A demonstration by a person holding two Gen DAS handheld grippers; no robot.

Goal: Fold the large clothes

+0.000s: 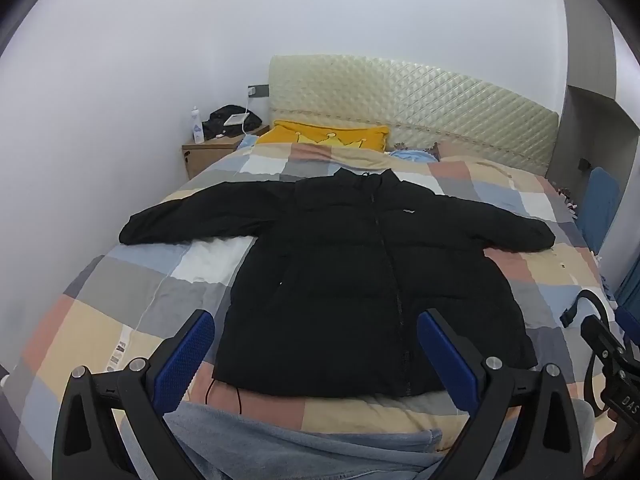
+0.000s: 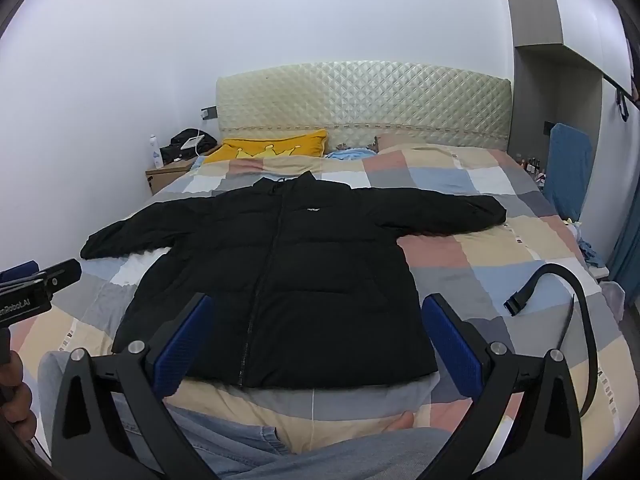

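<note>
While your left gripper point(image 1: 316, 344) and right gripper point(image 2: 316, 340) hover released, the black puffer jacket point(image 1: 340, 280) lies spread mid-bed point(image 1: 120, 320), sleeves toward both side edges

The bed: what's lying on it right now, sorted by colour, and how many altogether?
Black: 2, the puffer jacket spread flat and the strap near the right edge.
Yellow: 1, the pillow at the headboard.
Light blue: 1, a crumpled cloth beside the pillow.
Total: 4, on the checked quilt.
</note>
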